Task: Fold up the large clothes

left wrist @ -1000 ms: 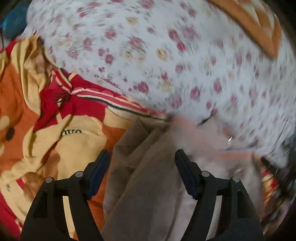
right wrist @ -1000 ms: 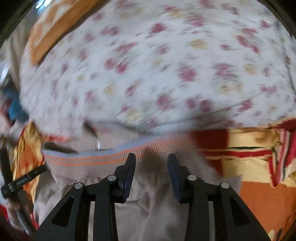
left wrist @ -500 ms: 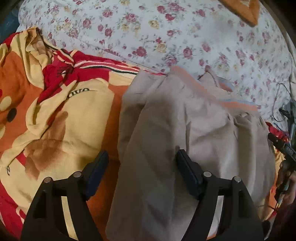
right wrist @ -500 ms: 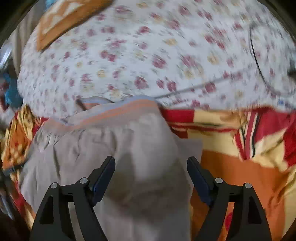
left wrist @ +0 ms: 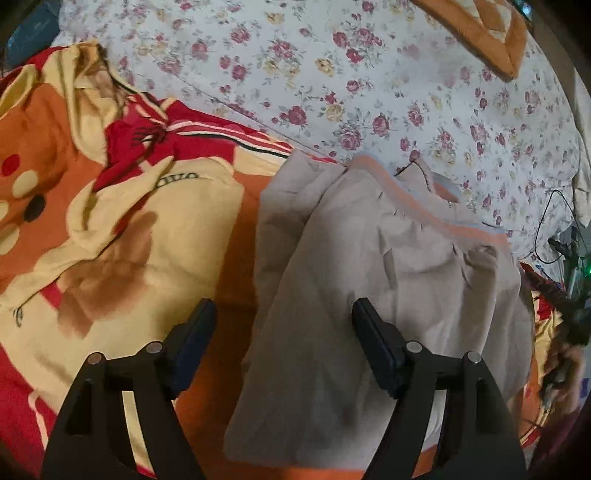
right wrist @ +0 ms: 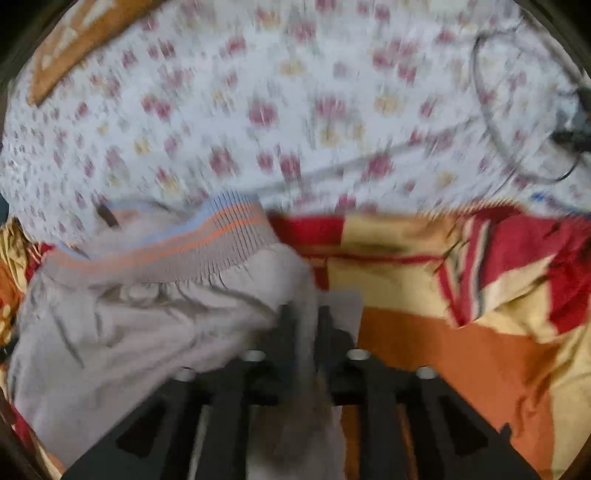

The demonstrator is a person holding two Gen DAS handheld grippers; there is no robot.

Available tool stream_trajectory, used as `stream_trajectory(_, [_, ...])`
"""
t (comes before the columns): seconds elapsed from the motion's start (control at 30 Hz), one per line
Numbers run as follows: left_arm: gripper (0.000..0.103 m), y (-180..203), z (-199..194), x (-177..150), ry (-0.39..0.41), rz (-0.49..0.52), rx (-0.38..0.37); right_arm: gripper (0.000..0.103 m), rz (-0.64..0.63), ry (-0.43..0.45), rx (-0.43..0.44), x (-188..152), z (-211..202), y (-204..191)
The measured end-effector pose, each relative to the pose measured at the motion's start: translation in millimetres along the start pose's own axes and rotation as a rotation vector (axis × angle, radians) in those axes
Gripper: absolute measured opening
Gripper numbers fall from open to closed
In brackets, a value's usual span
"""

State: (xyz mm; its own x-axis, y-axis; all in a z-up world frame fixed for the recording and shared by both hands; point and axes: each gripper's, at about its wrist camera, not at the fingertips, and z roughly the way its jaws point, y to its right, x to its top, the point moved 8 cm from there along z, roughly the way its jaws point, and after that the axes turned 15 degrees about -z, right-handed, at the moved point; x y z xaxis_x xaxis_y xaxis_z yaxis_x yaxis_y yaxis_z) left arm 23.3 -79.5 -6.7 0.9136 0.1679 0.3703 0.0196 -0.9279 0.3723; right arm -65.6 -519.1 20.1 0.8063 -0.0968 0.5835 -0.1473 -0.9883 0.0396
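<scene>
Beige trousers [left wrist: 369, 280] with an orange and blue striped waistband [left wrist: 439, 218] lie partly folded on an orange, yellow and red blanket [left wrist: 122, 206]. My left gripper [left wrist: 284, 332] is open and empty, hovering over the trousers' left edge. In the right wrist view the same trousers [right wrist: 140, 325] lie left of centre with the waistband [right wrist: 177, 243] at the far side. My right gripper [right wrist: 303, 325] is shut on a fold at the trousers' right edge. That view is blurred by motion.
A white floral bedsheet [left wrist: 369, 81] covers the far half of the bed, with an orange cushion [left wrist: 487, 33] at the far right. A black cable [right wrist: 517, 122] and small device lie on the sheet at right.
My right gripper was open over the trousers half a second ago and has now shut on their right edge. The left gripper stayed open and pulled back slightly.
</scene>
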Motion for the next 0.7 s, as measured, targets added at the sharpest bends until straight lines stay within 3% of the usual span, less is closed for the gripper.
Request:
stream_trajectory(0.1, [0.075,-5.0,1.6,-7.6,0.014,-0.014,-0.008,0.055,-0.066,0.069,0.151,26.7,-27.9,-51.0])
stream_trajectory(0.13, [0.076,-6.2,4.0,-9.6,0.010,-0.022,-0.012,0.061,-0.108,0.057,0.214,31.4,-28.3,-77.9])
stream_trajectory(0.23, [0.076,-6.5,12.7,-14.6,-0.007,-0.024,-0.025,0.062,-0.216,-0.002,0.381,37.8,-11.2,-166.0])
stream_trajectory(0.33, [0.076,-4.8,12.1,-14.0,0.004,-0.004,-0.038,0.062,-0.207,-0.029,0.455,46.7,12.4,-228.2])
stream_trajectory(0.47, [0.078,-10.8,17.7,-13.8,-0.024,-0.032,-0.098,0.062,-0.142,-0.077,0.550,58.4,45.3,-278.5])
stream_trajectory(0.6, [0.079,-14.0,20.4,-8.6,-0.052,-0.066,-0.129,0.062,-0.213,-0.128,0.525,65.4,75.1,-326.3])
stream_trajectory(0.63, [0.079,-13.9,19.7,-7.5,-0.055,-0.065,-0.134,0.051,-0.250,-0.148,0.498,64.3,85.1,-336.0])
stream_trajectory(0.67, [0.079,-14.3,18.0,-6.6,-0.054,-0.062,-0.137,0.034,-0.273,-0.155,0.474,63.8,90.2,-340.2])
stream_trajectory(0.7, [0.079,-14.8,15.1,-5.3,-0.046,-0.052,-0.139,0.001,-0.295,-0.157,0.436,63.2,95.5,-342.2])
